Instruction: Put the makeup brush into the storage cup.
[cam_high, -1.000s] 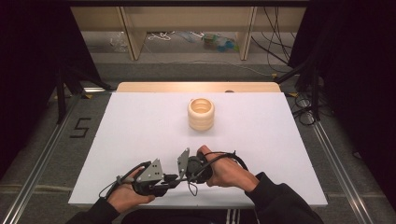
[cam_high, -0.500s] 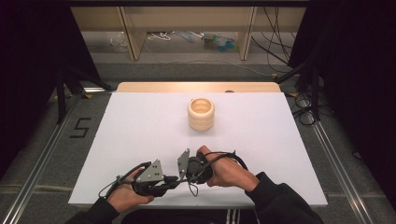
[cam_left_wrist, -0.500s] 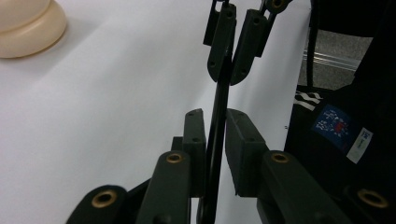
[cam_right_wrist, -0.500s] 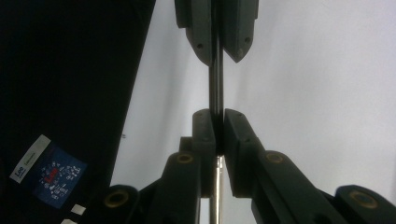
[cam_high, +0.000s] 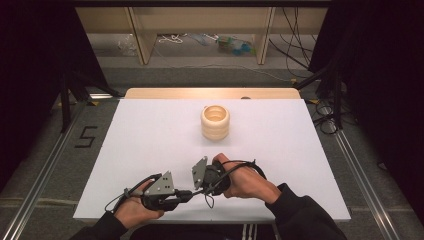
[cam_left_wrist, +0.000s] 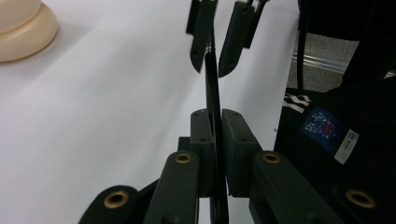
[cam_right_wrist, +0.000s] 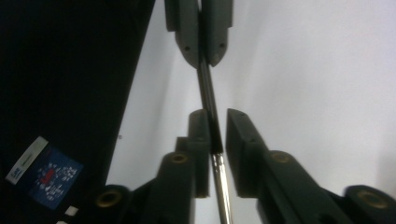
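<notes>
Left tool (cam_left_wrist: 213, 154) clamping thin rod (cam_left_wrist: 212, 93), lengthwise toward right tool (cam_left_wrist: 218, 44)

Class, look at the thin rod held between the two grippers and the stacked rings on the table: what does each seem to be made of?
Rod: likely metal; one end gleams silver, the rest is glossy black, perhaps coated. Rings: probably unfinished wood, judging by the pale matte beige, though plastic is possible.

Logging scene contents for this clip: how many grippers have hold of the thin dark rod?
2. The left gripper clamps the thin dark rod near the table's front edge; the right gripper grips it from the opposite end, jaws facing the left's.
</notes>
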